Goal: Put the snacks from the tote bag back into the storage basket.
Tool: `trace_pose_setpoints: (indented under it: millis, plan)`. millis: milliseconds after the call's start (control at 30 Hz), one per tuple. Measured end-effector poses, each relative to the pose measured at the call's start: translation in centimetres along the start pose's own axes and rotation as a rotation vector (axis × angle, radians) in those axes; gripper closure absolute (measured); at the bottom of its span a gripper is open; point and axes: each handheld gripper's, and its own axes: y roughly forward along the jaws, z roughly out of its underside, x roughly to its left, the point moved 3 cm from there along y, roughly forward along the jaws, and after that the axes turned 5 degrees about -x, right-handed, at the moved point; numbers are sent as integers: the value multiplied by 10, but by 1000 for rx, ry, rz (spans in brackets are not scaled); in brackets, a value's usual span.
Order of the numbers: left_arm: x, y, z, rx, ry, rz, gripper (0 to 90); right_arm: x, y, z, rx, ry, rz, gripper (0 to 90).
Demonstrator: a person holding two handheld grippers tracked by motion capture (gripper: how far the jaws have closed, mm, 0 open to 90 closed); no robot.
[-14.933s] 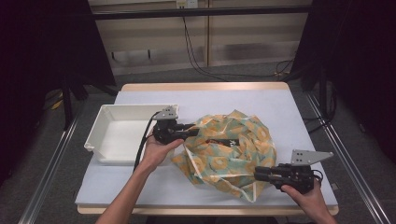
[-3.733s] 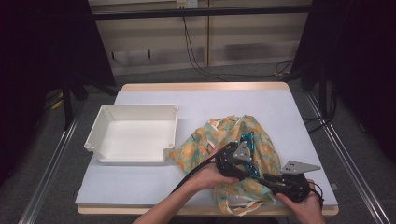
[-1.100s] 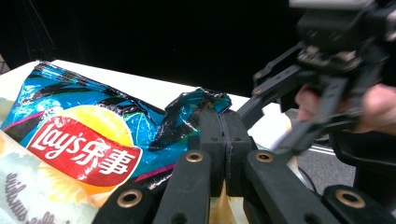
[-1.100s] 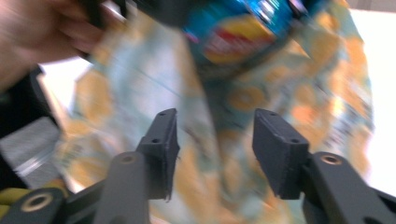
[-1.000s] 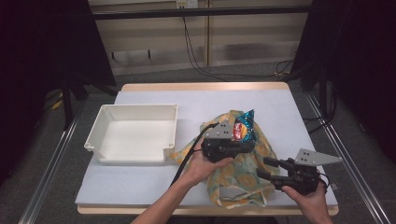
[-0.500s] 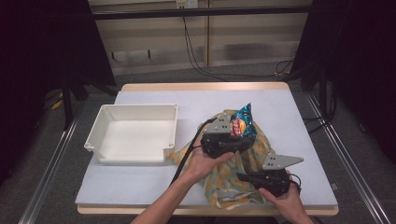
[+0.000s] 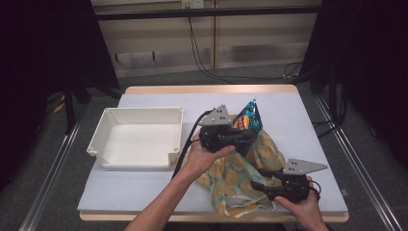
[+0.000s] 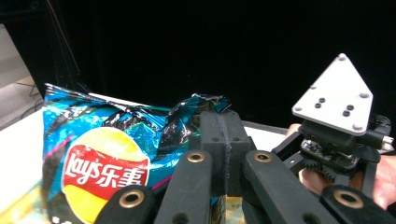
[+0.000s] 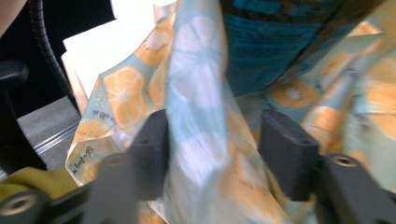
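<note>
Left gripper (image 7: 243,136) sits at the centre of the high view, its jaws pressed together on the crinkled top edge of a blue chip bag (image 7: 248,120), which stands up from the cloth with its peak pointing toward the top of the frame. In the left gripper view the same gripper (image 8: 224,135) shows its two black jaws meeting flat against each other in the lower middle, pinching the foil, while the chip bag (image 8: 98,158) with its red and yellow logo hangs at the lower left.

At the lower right of the high view, the right gripper (image 7: 260,186) lies low over the near edge of the table (image 7: 144,192), with an orange-patterned cloth bag (image 7: 231,180) spread beneath both tools. In the right gripper view the right gripper (image 9: 212,154) has its jaws set apart, one at either side of a raised fold of the cloth bag (image 9: 196,116); whether the pads touch the fabric I cannot tell.

A white tray (image 7: 101,144) rests at the centre left of the high view, just beside the cloth.
</note>
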Motion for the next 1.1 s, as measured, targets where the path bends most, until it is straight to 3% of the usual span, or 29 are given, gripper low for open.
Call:
trace_pose_setpoints:
  millis: [200, 400, 533, 700, 900, 1100]
  plan:
    - [8, -7, -13, -22, 3, -21, 900, -2, -11, 4, -7, 15, 21, 358]
    - [21, -12, -23, -31, -24, -32, 900, -7, -17, 5, -18, 29, 42, 321]
    - [29, -14, -32, -55, -49, -20, 900, -9, -17, 3, -33, 26, 51, 316]
    - [31, -14, -48, -67, -36, -10, 900, -11, -18, 2, -53, 33, 50, 306]
    - [34, -15, -66, -126, -43, 15, 900, -13, -21, 2, -67, 32, 50, 291]
    - [37, -22, -84, -146, -32, 11, 900, -17, -25, 3, -86, 32, 51, 290]
